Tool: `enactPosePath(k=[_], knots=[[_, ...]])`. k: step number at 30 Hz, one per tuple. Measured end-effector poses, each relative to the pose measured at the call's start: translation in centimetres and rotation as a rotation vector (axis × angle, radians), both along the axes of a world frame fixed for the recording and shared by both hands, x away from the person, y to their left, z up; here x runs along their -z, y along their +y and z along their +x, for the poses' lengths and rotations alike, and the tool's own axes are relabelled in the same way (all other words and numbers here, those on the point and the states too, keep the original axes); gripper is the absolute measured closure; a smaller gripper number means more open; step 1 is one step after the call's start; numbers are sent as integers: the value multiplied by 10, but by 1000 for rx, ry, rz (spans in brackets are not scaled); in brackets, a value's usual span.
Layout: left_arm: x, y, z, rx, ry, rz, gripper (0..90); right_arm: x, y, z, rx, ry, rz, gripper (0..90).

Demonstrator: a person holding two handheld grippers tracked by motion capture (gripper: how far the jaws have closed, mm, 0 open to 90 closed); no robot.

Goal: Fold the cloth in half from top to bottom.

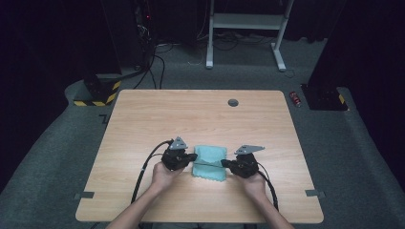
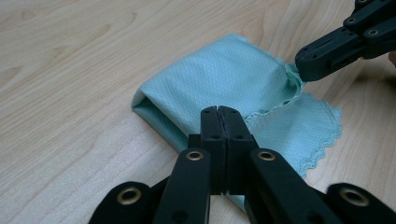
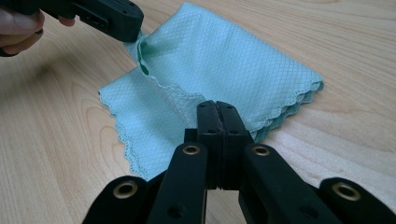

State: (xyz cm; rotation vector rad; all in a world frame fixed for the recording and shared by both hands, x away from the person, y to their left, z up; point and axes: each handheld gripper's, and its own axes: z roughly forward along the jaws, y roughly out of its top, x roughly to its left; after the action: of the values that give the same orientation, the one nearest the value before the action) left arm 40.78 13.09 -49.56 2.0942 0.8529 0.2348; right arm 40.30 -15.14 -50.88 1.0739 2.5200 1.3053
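The cloth [image 1: 209,163], a teal square with scalloped edges, lies partly folded on the desk [image 1: 200,119], toward the 6 o'clock edge in the high view and between the two grippers. The work looks like folding it: one fold is already made, and a top layer is lifted along the line between the hands. The left gripper [image 1: 193,157] sits at the cloth's 9 o'clock side, the right gripper [image 1: 225,164] at its 3 o'clock side. Both pairs of jaws are closed tight, each pinching an edge of that upper layer; in the left gripper view the right gripper's tip [image 2: 303,65] bunches the hem. Next, I judge, both hands must carry the pinched edge together across the cloth, keeping it taut and level, then lay it flush on the far edge before letting go.
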Motion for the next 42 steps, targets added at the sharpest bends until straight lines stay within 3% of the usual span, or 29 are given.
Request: enactPosePath(k=[28,39,42], knots=[[12,-5,-9,13,27,41,892,10,2,-14,-17,23,-25,896],[17,-5,-12,10,45,46,891,12,5,-22,-31,3,-57,890],[18,-5,-12,5,47,41,891,14,3,-23,-25,7,-41,888]])
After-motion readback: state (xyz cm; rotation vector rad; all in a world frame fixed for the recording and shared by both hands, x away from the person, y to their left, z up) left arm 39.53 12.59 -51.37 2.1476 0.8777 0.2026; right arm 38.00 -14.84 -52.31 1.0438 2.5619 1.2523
